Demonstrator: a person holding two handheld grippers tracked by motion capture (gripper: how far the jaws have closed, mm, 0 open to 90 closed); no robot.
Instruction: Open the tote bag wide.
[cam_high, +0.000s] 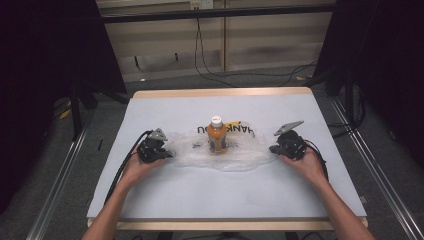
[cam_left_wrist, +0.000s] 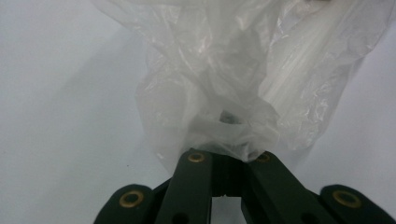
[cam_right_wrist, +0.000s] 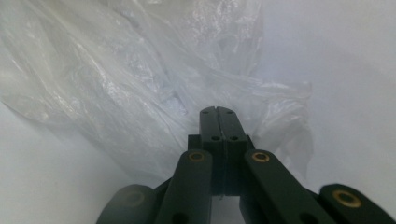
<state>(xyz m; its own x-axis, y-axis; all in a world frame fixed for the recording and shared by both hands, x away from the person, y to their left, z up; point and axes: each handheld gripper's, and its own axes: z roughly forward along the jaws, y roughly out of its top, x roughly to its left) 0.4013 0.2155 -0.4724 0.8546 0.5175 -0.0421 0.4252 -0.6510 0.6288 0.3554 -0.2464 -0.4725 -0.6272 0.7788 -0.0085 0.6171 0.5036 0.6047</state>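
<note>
The clear plastic bag (cam_high: 227, 150) is being spread flat mid-counter (cam_high: 210, 195), with an orange bottle (cam_high: 216, 135) standing upright on it. Its left edge is being pinched by the left gripper (cam_high: 167, 154), jaws clamped tight on the crumpled film. The right edge is getting squeezed by the fully closed right gripper (cam_high: 273, 149).

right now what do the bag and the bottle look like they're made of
Bag: thin clear plastic film, glossy; it crinkles, catches the light and lets the table show through. Bottle: probably clear plastic, with orange liquid showing through and a white cap; glass can't be ruled out. Both grippers, left and right, pinch the film.
</note>
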